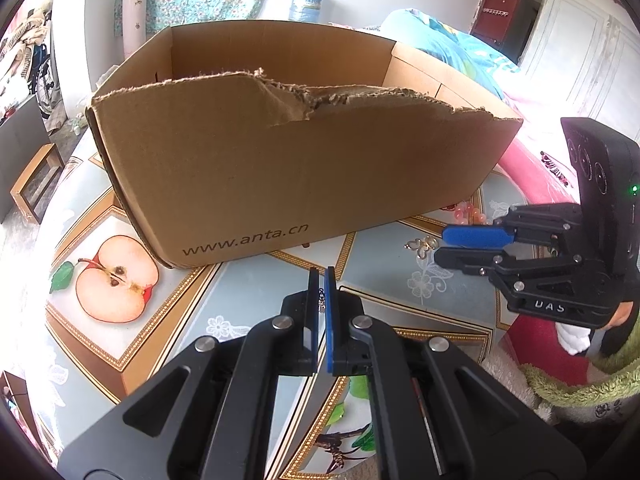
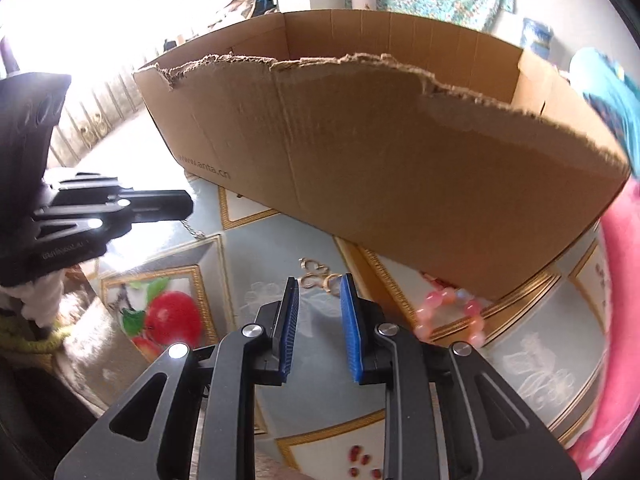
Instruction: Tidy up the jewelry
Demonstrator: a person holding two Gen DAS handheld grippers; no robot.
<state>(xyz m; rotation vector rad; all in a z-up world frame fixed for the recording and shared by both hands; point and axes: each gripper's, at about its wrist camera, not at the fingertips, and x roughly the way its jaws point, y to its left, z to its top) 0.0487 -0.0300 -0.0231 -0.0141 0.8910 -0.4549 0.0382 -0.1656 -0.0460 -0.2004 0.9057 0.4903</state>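
Left tool (image 1: 319, 280): jaws together, pinching a thin silver chain (image 1: 321, 300) of which only a few links show between the pads; in the right wrist view the same chain dangles from the tool's tip to the tabletop (image 2: 280, 280). Right tool (image 2: 319, 284): jaws apart with nothing between the blue ribbed pads, hanging just above a gold-coloured butterfly-shaped ornament (image 2: 318, 276) that lies flat on the tabletop. Beside it, close against the near wall of the box, lies a bracelet of pink translucent beads (image 2: 450, 312). Container: an open brown corrugated cardboard box (image 1: 280, 168) stands on the tabletop just behind both tools; its near wall has a ragged, torn upper edge, lower toward one end, and its far wall stands taller. The box interior is hidden by the near wall from both views, so its contents cannot be told. Writing: the near wall of the box carries "www.anta.cn" in dark print at its lower left corner. The body of the right tool bears pale lettering that reads roughly "UAS"; the small print on the left tool's body is too blurred to read. The tabletop is covered by a glossy cloth printed with a halved apple (image 1: 116, 280), other red fruit, white lace-like flowers and gold-bordered panels.
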